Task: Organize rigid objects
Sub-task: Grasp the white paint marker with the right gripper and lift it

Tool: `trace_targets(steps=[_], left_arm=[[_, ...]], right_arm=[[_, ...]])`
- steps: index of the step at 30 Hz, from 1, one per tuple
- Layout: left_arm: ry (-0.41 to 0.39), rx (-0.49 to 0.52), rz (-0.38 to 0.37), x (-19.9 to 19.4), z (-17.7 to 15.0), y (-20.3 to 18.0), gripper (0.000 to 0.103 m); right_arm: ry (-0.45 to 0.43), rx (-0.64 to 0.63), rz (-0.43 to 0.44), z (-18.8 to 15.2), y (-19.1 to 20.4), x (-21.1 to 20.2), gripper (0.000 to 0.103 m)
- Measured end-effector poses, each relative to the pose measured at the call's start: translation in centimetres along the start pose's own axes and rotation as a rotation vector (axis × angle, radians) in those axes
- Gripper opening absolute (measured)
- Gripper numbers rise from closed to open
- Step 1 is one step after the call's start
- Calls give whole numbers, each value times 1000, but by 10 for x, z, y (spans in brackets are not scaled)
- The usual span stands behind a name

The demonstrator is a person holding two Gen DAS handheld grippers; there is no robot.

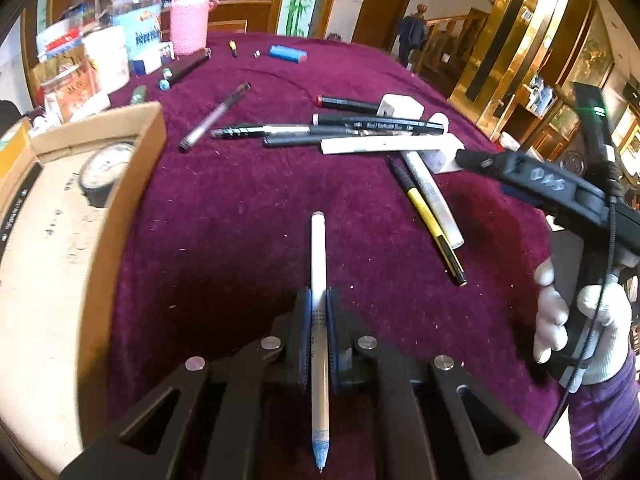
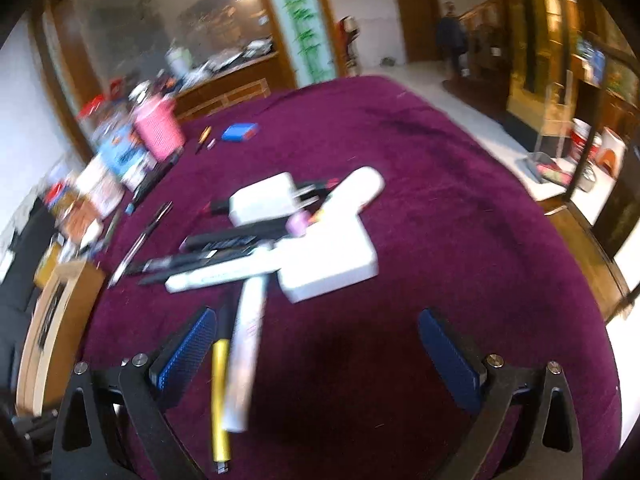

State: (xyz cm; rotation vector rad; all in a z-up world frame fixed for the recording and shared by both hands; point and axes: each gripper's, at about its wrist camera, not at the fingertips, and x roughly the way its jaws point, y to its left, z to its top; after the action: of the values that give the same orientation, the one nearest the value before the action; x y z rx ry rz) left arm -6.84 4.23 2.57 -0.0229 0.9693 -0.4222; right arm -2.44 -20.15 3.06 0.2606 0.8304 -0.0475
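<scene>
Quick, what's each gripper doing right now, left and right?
Left gripper: shut on the white pen.
Right gripper: open, holding nothing, over the yellow pen and a white marker.

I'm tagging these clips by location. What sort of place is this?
Probably a large room in a home or a shop-like hall, not a lab: a round table under a purple velvet cloth, a gilded display cabinet, and a wooden staircase railing by the door.

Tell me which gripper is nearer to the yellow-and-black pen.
Right. The open right gripper has the yellow-and-black pen lying just inside its left finger, untouched. The left gripper sits apart, shut on a white pen, with bare purple cloth between.
</scene>
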Motion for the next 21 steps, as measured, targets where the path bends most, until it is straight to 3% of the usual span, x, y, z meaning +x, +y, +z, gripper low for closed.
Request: trace_targets(steps=[2, 5, 7, 8, 14, 15, 16, 21], left_arm=[[-17, -11, -25, -9, -1, 4, 7], [-40, -29, -45, -20, -2, 10, 7], [-47, -49, -60, -26, -3, 17, 7], [-49, -55, -61, -27, -4, 20, 7], [-51, -80, -65, -31, -7, 30, 7], [-52, -82, -67, -32, -7, 31, 7], [-52, -83, -68, -34, -8, 31, 7], [-75, -103, -71, -47, -12, 40, 7]], right_arm=[[36, -53, -5, 2, 16, 6, 89], [72, -120, -34, 4, 34, 18, 67], [100, -152, -62, 3, 42, 30, 44], [122, -161, -83, 3, 44, 38, 38], [104, -186, -165, 5, 57, 50, 29], [108, -188, -145, 4, 58, 49, 18], [119, -192, -135, 5, 59, 48, 15], [185, -141, -23, -5, 45, 25, 15]])
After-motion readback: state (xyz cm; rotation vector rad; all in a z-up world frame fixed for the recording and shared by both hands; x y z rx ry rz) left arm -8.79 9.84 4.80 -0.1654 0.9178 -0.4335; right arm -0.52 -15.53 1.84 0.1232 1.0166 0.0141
